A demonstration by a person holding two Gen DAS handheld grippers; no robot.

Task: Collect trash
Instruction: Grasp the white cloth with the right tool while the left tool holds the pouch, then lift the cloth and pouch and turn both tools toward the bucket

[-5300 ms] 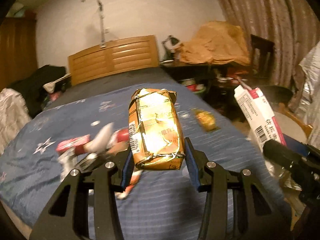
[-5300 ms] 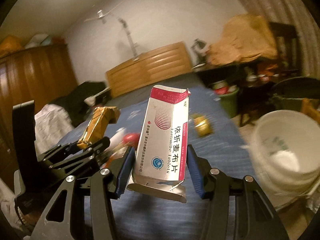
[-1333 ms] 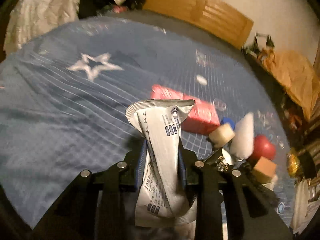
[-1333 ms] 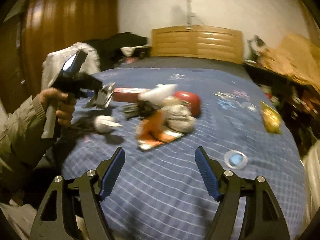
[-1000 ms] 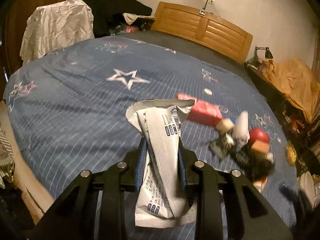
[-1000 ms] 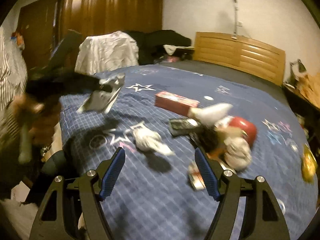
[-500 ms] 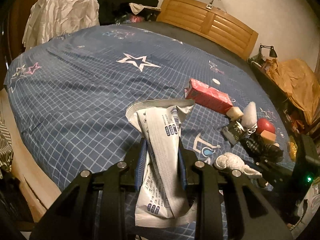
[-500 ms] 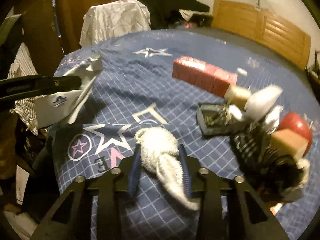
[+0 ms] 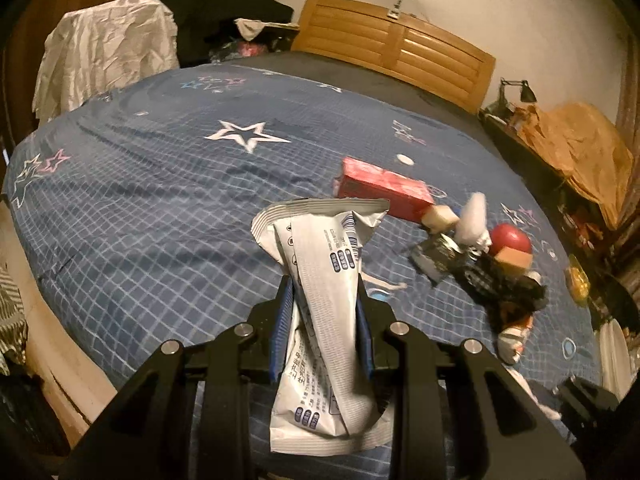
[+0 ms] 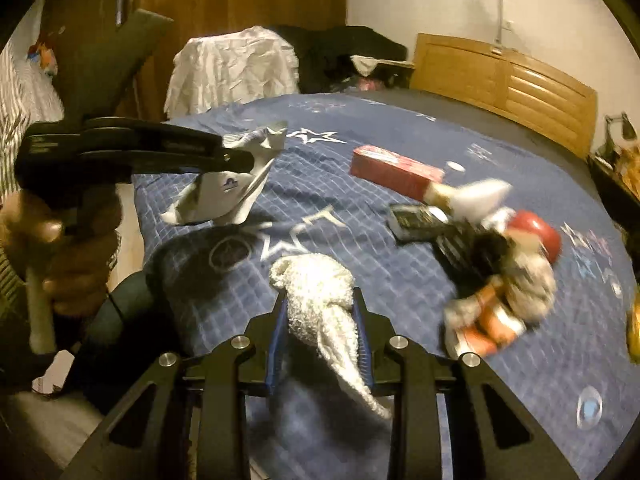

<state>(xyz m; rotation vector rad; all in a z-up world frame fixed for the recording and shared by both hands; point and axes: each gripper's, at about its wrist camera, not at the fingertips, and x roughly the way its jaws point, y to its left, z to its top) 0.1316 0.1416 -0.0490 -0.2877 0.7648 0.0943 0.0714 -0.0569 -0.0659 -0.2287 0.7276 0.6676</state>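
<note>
Both claws are holding trash above the bed.
Your left claw (image 9: 323,320) pinches a white wrapper (image 9: 324,288); your right claw (image 10: 319,334), jaws just closed, grips a crumpled white tissue (image 10: 324,304) over the blue bedspread (image 10: 400,280), near the remaining litter pile (image 10: 496,264).

White foil wrapper (image 9: 324,280) — rows of small dark print and blue rounded label boxes down its back, a barcode at the top edge, Chinese characters lower down (all too small and blurred to read). On its other face, seen from the right wrist view, a small blue logo, illegible.

Blue bedspread (image 10: 400,280) — large white outlined letters among the stars and round emblems; one looks like a "T" or "E" (partly covered, not certain).

Red box (image 9: 384,192) — no print legible.
</note>
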